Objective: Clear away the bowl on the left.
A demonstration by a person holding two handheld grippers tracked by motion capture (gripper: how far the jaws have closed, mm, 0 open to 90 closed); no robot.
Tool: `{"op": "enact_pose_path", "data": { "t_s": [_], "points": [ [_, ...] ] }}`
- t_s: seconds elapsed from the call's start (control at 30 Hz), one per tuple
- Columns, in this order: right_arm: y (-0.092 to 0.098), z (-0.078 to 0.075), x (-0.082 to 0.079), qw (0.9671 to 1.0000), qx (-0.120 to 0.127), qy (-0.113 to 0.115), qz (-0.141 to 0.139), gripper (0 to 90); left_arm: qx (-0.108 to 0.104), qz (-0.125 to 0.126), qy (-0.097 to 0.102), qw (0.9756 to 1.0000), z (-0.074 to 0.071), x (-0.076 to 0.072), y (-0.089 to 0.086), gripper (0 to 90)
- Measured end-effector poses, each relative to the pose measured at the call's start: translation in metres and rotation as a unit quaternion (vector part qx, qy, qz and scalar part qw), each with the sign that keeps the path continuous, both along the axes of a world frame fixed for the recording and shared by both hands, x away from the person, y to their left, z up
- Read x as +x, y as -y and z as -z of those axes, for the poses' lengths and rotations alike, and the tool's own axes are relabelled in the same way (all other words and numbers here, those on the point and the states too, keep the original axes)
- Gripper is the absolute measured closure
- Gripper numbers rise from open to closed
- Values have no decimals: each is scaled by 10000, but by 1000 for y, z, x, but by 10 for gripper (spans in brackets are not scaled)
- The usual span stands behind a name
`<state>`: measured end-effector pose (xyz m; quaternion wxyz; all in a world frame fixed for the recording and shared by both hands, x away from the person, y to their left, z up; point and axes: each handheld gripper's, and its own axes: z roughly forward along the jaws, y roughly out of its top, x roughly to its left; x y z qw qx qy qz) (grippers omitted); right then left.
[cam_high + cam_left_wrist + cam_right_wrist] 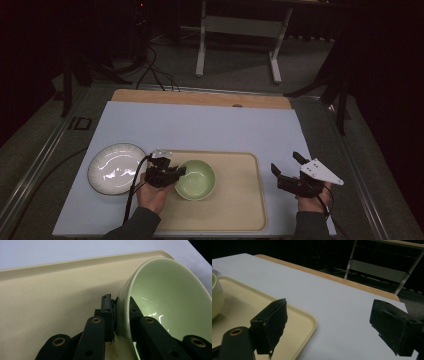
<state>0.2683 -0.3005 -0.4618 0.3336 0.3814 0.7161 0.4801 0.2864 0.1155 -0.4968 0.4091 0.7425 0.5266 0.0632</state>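
Observation:
A pale green bowl (196,179) sits on the beige tray (240,200), toward its left side. My left gripper (176,173) is shut on the bowl's left rim; in the left gripper view the rim of the green bowl (160,297) is pinched between the two black jaws, one outside and one inside the wall. My right gripper (286,164) is open just off the tray's right edge, above the white mat, with nothing between its jaws. In the right gripper view the bowl (216,297) shows at the far left on the tray (294,322).
A white plate (117,168) with a dark rim lies on the mat left of the tray. The white mat (210,125) covers the wooden table (200,97). Beyond the table stand a white frame (240,30) and floor cables (155,70).

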Motion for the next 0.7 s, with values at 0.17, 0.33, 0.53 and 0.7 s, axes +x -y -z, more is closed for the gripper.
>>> {"op": "enact_pose_path", "data": {
  "t_s": [0.17, 0.33, 0.53, 0.7],
  "points": [
    [0, 0, 0, 10000, 0, -1, 0, 140, 34, 19, -57, 10000, 3, 0, 2, 822],
    [0, 0, 0, 10000, 5, -1, 1, 140, 0, 24, -103, 9999, 6, 1, 3, 822],
    [0, 0, 0, 10000, 12, -3, 0, 141, -1, 53, -132, 9999, 9, 2, 4, 821],
    [0, 0, 0, 10000, 11, -6, 1, 140, -8, 74, -132, 9999, 10, 2, 5, 820]
  ]
}}
